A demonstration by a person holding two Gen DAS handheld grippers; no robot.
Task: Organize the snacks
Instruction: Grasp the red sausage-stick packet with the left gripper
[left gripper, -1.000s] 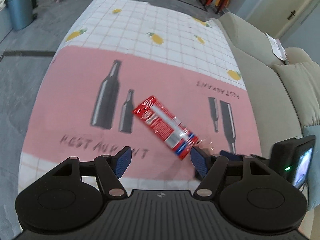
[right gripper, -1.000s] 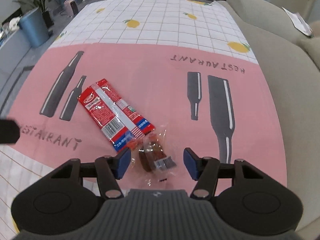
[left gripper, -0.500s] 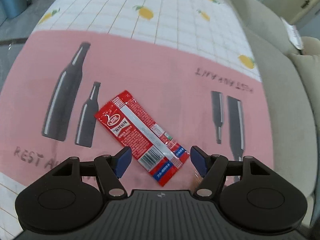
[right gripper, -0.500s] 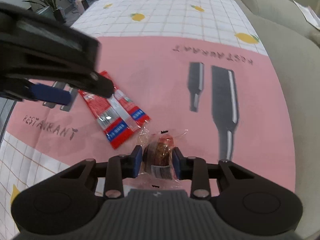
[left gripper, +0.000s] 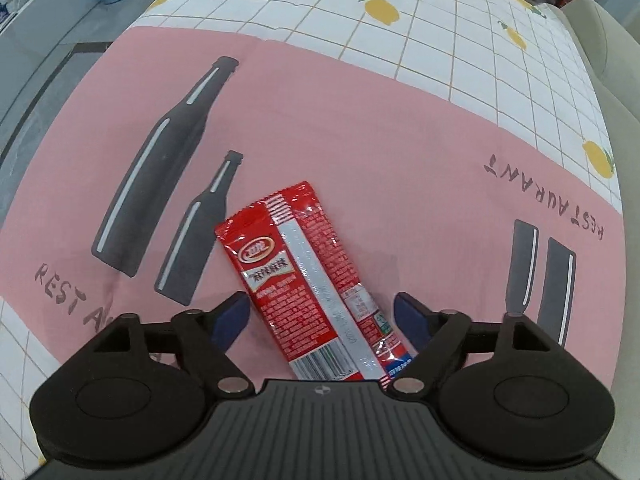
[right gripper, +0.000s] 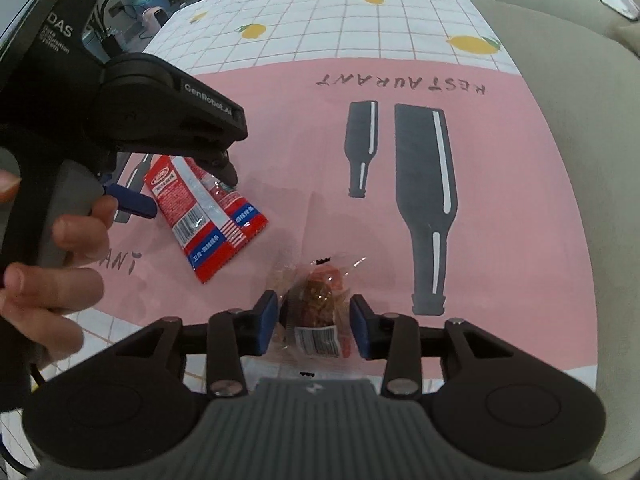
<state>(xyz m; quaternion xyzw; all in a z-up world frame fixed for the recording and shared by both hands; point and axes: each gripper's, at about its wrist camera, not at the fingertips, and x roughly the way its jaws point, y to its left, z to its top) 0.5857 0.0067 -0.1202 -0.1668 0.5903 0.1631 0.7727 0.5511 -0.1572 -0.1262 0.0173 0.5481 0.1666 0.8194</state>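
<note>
Two snacks, neither put away yet, both on the pink tablecloth (left gripper: 360,128). My left gripper (left gripper: 322,316) sits wide around the red packet (left gripper: 304,276), not squeezing; my right gripper (right gripper: 313,316) pinches the clear-wrapped snack (right gripper: 318,300) (no container in view).
</note>
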